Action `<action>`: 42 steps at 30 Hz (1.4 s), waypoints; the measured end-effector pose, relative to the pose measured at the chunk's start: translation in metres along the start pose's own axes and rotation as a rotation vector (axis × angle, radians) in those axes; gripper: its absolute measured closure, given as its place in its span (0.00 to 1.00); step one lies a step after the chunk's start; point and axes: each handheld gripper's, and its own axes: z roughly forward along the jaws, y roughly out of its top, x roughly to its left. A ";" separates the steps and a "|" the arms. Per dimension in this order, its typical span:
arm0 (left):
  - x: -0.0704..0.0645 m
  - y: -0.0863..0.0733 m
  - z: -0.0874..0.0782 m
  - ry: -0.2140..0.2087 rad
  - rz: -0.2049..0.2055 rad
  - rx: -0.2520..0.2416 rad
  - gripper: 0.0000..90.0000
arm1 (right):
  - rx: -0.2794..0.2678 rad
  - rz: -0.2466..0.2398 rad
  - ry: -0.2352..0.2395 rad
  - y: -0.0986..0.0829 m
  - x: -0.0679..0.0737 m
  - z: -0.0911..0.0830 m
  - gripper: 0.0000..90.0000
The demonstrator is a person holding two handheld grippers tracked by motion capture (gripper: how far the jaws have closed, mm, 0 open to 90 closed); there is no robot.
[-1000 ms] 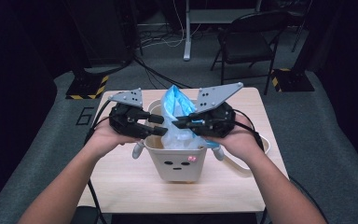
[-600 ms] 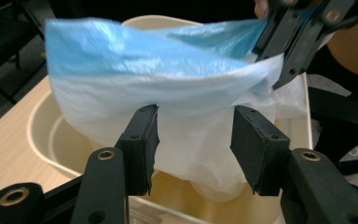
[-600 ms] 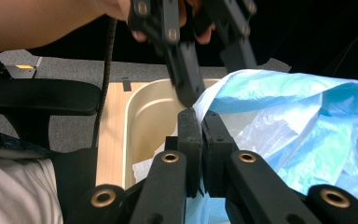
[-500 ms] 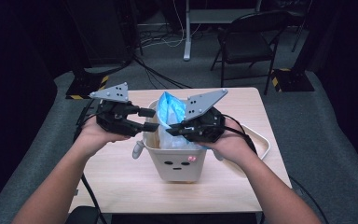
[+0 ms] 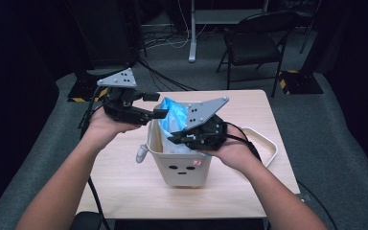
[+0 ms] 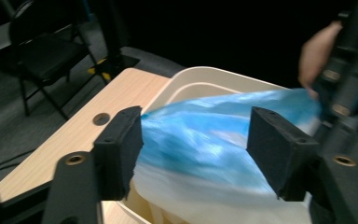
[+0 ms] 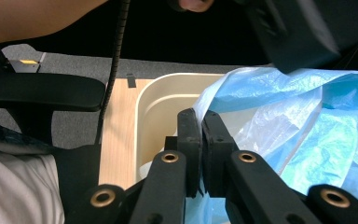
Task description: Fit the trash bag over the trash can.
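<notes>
Counter: a pale wood-grain counter (image 5: 124, 187) was seen, with a round cable hole near one edge in the left gripper view.
Bin: a cream bin (image 5: 182, 168) with a printed face was stood near the middle of the counter.
Bag: a blue plastic bag (image 5: 175, 115) was seen rising out of the bin's open top.
Left gripper: the left gripper (image 5: 154, 105) was held above the bin's left rim, jaws spread wide, with the bag seen between them but not touched.
Right gripper: the right gripper (image 5: 171, 139) was held over the bin, jaws pressed together on an edge of the bag.
Tray: a cream tray (image 5: 268, 143) was laid on the counter behind the right hand.
Room: grey carpet, a dark folding chair (image 5: 254, 45) and loose floor cables were seen beyond the counter.
</notes>
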 end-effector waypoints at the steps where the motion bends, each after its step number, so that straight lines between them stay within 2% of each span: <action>1: 0.002 -0.002 0.004 0.010 -0.024 0.004 0.33 | -0.002 -0.009 0.001 0.000 0.002 0.001 0.96; 4: 0.005 -0.006 0.009 0.038 -0.041 0.018 0.32 | -0.006 -0.013 0.002 0.000 0.004 0.000 0.96; 9: 0.010 -0.010 0.013 0.039 -0.049 0.041 0.34 | -0.006 -0.021 0.004 0.000 0.007 0.000 0.96; 12: 0.012 -0.012 0.012 0.017 -0.049 0.055 0.54 | -0.005 -0.027 0.005 0.000 0.009 0.000 0.96; 13: 0.012 -0.013 0.011 0.010 -0.037 0.057 0.54 | -0.005 -0.027 0.005 0.000 0.009 0.000 0.96; 14: 0.012 -0.013 0.010 0.008 -0.034 0.061 0.62 | -0.003 -0.029 0.005 0.000 0.010 0.000 0.96; 15: 0.012 -0.014 0.009 0.005 -0.022 0.065 0.78 | -0.001 -0.036 0.006 0.000 0.010 0.000 0.96; 16: 0.012 -0.014 0.007 0.000 -0.011 0.064 0.83 | -0.002 -0.030 0.007 0.000 0.011 0.000 0.96; 17: 0.012 -0.015 0.005 -0.004 -0.004 0.068 0.83 | -0.002 -0.030 0.007 0.000 0.011 0.000 0.96; 18: 0.011 -0.016 0.002 -0.002 0.012 0.063 0.93 | -0.005 -0.033 0.007 -0.001 0.012 -0.001 0.94; 20: 0.010 -0.017 -0.001 -0.001 0.018 0.057 0.98 | -0.011 -0.027 0.010 -0.001 0.012 -0.003 0.90; 21: 0.010 -0.017 -0.003 0.002 0.020 0.056 0.98 | -0.011 -0.027 0.010 -0.001 0.012 -0.003 0.90; 25: 0.012 -0.021 -0.012 0.005 0.019 0.037 0.99 | -0.072 0.001 0.021 0.000 0.011 -0.016 0.77; 27: 0.012 -0.024 -0.015 0.006 0.021 0.025 0.99 | -0.109 0.013 0.034 0.001 0.009 -0.023 0.76; 30: 0.013 -0.026 -0.018 0.011 0.024 0.020 0.99 | -0.138 0.035 0.024 0.002 0.005 -0.034 0.76; 32: 0.013 -0.027 -0.019 0.004 0.017 0.015 0.99 | -0.143 0.036 0.017 0.003 0.005 -0.037 0.76; 34: 0.013 -0.028 -0.020 -0.010 0.015 0.002 0.99 | -0.149 0.040 -0.013 0.005 0.001 -0.043 0.78; 36: 0.010 -0.028 -0.021 -0.016 0.030 0.000 0.99 | -0.142 0.036 -0.032 0.007 -0.001 -0.044 0.79; 38: 0.009 -0.028 -0.021 -0.022 0.035 -0.002 0.99 | -0.140 0.042 -0.041 0.007 -0.004 -0.044 0.79; 42: 0.005 -0.028 -0.023 -0.048 0.045 -0.018 0.99 | -0.110 0.051 -0.092 0.008 -0.017 -0.039 0.83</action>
